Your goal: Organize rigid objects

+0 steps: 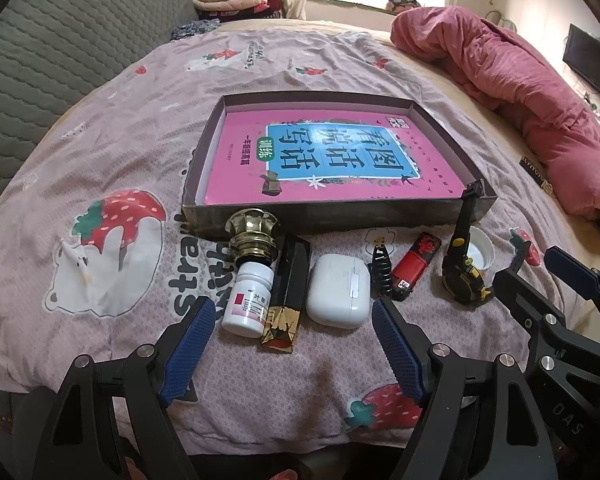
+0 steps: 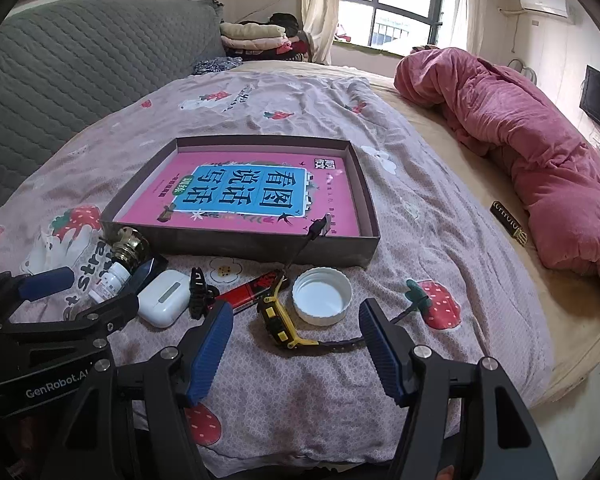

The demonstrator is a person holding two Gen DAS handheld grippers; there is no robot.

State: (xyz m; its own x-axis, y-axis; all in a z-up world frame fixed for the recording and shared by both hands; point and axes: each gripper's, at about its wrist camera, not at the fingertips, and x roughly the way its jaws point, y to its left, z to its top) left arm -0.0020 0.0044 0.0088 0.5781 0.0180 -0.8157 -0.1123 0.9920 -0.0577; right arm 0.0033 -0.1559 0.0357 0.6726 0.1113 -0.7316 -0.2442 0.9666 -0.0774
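Note:
A shallow dark box [image 1: 320, 216] [image 2: 260, 246] with a pink book [image 1: 328, 160] [image 2: 256, 196] inside lies on the bed. Before it sits a row of items: a brass knob [image 1: 252, 232], a white pill bottle [image 1: 248, 300], a black-and-gold stick [image 1: 288, 292], a white earbud case [image 1: 340, 292] [image 2: 164, 298], a black hair clip [image 1: 380, 272] [image 2: 199, 292], a red lighter [image 1: 416, 260] [image 2: 248, 292], a yellow-black watch [image 1: 462, 268] [image 2: 278, 320] and a white lid [image 2: 322, 296]. My left gripper [image 1: 292, 344] is open just short of the bottle and case. My right gripper [image 2: 296, 352] is open near the watch.
A strawberry-print sheet [image 1: 120, 152] covers the bed. A rolled pink quilt [image 2: 532, 152] lies along the right side, with a small dark label [image 2: 508, 218] beside it. A grey padded headboard [image 2: 60, 64] is at the left, and folded clothes [image 2: 256, 40] sit at the back.

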